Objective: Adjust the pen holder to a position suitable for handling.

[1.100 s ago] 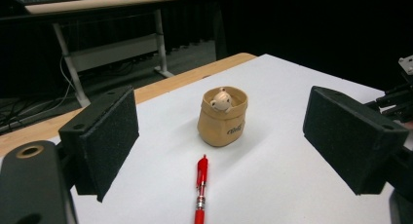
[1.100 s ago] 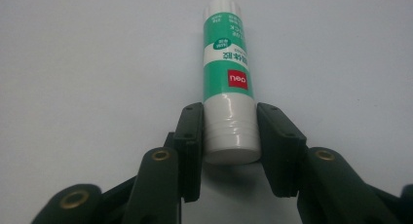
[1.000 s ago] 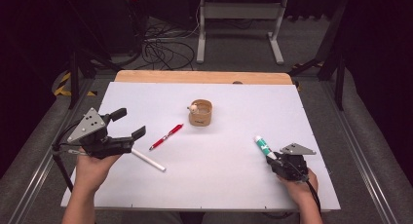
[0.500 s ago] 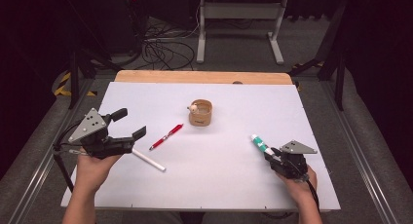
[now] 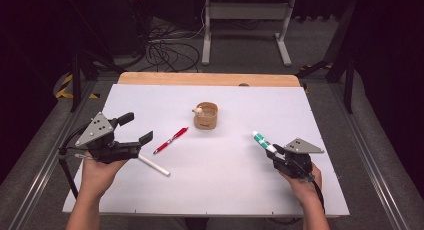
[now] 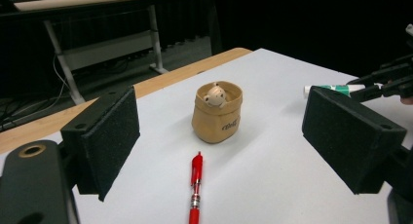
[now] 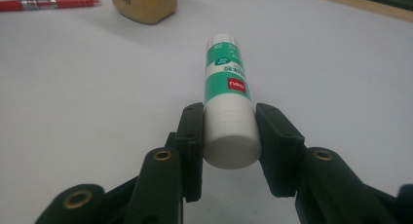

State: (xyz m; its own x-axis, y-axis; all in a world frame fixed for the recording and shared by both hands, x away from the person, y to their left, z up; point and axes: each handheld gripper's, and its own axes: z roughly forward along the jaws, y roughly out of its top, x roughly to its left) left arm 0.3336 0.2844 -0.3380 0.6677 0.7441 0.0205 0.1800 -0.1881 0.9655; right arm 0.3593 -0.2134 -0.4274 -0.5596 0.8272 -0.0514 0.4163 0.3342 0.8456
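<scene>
Firmly pinched cylindrical glue stick (image 7: 229, 107), black padded right tongs (image 7: 229, 136), smooth white table (image 7: 97, 102)

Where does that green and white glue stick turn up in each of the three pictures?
High view: glue stick right of centre, clamped in the right gripper.
Left gripper view: far right edge, lying sideways.
Right gripper view: centre, pinched between the two jaws.
Shared landmark: the tan pouch beside the red pen.
</scene>
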